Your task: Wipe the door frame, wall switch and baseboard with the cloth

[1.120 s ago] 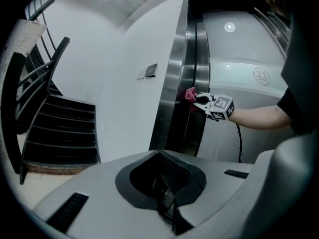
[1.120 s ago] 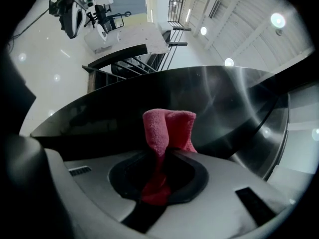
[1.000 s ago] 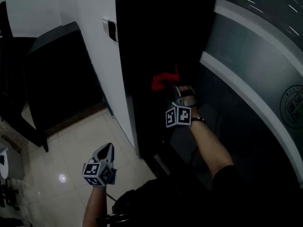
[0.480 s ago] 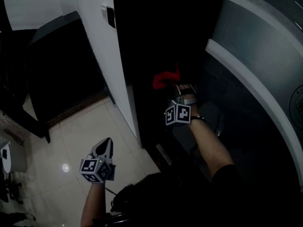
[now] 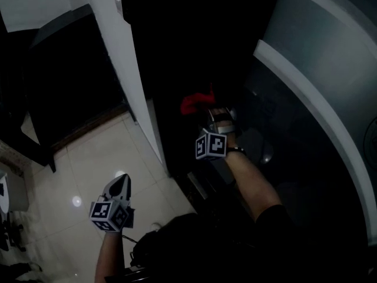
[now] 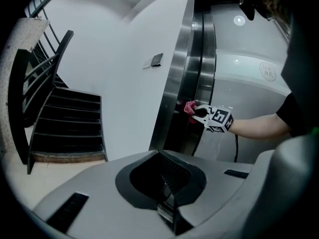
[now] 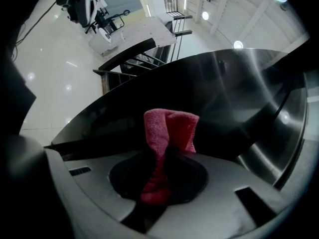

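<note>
1. Head view: the R gripper (image 5: 213,114) is held out fwd on an outstretched arm. A red cloth (image 5: 193,102) sticks out of its tip, up against the dark door frame (image 5: 171,69). The L gripper (image 5: 121,181) hangs low over pale floor tiles (image 5: 88,164), well apart from the frame. A white wall (image 5: 126,69) runs just left of the frame. The wall switch (image 5: 121,6) sits high on that wall, well apart from the cloth.
2. L gripper view: the jaws are together w/ nothing btwn them. Ahead, the metal frame runs top to bottom. The R gripper, marker cube showing, holds the cloth on the frame at approx mid-height. The switch is on the wall left of the frame, above cloth level. Dark stairs (image 6: 70,118) w/ a railing fill the left side.
3. R gripper view: the jaws are clamped on the cloth. Its lower part is pinched btwn them, and its upper part stands up in a fold that seems to touch the shiny dark metal of the frame. The stairs and bright floor show in the bg, upper left.
</note>
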`<control>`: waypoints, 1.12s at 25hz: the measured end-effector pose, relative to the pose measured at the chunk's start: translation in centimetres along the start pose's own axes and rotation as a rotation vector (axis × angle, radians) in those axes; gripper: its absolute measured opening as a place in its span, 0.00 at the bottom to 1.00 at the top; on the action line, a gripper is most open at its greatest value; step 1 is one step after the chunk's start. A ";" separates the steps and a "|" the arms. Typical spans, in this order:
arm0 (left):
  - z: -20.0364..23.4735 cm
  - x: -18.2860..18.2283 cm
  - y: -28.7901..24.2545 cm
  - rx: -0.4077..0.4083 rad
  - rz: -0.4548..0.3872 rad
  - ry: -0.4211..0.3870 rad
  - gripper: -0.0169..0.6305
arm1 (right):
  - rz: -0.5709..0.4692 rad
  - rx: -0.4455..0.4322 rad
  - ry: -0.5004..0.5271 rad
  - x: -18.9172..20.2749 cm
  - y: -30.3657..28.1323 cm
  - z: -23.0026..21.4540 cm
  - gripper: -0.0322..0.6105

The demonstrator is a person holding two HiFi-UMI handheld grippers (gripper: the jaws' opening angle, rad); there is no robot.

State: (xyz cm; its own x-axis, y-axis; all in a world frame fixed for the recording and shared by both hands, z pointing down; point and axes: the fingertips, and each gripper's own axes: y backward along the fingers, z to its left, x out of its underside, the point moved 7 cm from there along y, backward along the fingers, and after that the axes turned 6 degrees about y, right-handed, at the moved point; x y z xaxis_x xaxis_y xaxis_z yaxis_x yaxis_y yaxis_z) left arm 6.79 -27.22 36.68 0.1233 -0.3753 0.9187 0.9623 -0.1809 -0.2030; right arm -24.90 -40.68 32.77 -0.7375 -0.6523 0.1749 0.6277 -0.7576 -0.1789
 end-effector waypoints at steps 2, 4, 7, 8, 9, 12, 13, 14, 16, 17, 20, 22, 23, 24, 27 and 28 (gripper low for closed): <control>0.0 -0.2 0.1 -0.006 -0.005 0.001 0.03 | 0.001 -0.006 -0.001 0.0 -0.1 0.5 0.15; 0.0 -0.2 0.1 -0.012 -0.009 0.007 0.03 | 0.006 -0.018 0.005 0.3 -0.2 1.0 0.15; 0.1 0.0 -0.1 -0.019 -0.003 0.012 0.03 | 0.014 -0.047 0.009 0.7 -0.6 2.0 0.15; 0.2 0.1 -0.1 -0.022 -0.001 0.013 0.03 | 0.017 -0.059 0.009 0.8 -0.8 2.4 0.15; 0.3 0.2 -0.1 -0.024 0.001 0.014 0.03 | 0.020 -0.070 0.010 0.9 -0.9 2.8 0.15; 0.5 0.4 0.1 -0.031 0.006 0.019 0.03 | 0.032 -0.097 0.021 1.1 -1.1 3.8 0.15; 0.5 0.5 0.2 -0.033 0.007 0.021 0.03 | 0.035 -0.101 0.032 1.2 -1.2 4.0 0.15; 0.5 0.6 0.2 -0.034 0.008 0.021 0.03 | 0.037 -0.103 0.048 1.2 -1.4 4.2 0.15; 0.5 0.5 0.3 -0.029 0.011 0.010 0.03 | 0.040 -0.111 0.074 1.4 -1.6 4.6 0.15; 0.5 0.5 0.3 -0.025 0.013 0.003 0.03 | 0.042 -0.119 0.076 1.5 -1.7 4.8 0.15; 0.4 0.6 0.5 -0.020 0.015 -0.004 0.03 | 0.051 -0.140 0.054 1.5 -1.7 5.6 0.15; 0.2 0.4 0.4 -0.017 0.014 -0.013 0.03 | 0.068 -0.162 0.028 1.7 -1.6 6.1 0.15; 0.1 0.3 0.2 -0.018 0.013 -0.021 0.03 | 0.080 -0.179 0.022 2.0 -1.7 6.4 0.15; 0.0 0.1 0.0 -0.021 0.012 -0.030 0.03 | 0.093 -0.198 0.023 2.3 -1.8 6.7 0.15; 0.1 -0.4 0.0 -0.033 0.009 -0.039 0.03 | 0.112 -0.236 -0.015 2.4 -1.6 7.4 0.15; 0.2 -0.5 0.3 -0.034 0.005 -0.038 0.03 | 0.107 -0.231 -0.045 2.1 -1.1 7.2 0.15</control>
State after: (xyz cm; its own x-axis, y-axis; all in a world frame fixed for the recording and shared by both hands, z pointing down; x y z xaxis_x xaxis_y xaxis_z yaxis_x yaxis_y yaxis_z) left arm 7.03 -26.87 36.25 0.1376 -0.3416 0.9297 0.9531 -0.2099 -0.2182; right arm -25.35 -41.36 40.31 -0.6547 -0.7330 0.1847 0.6243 -0.6621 -0.4145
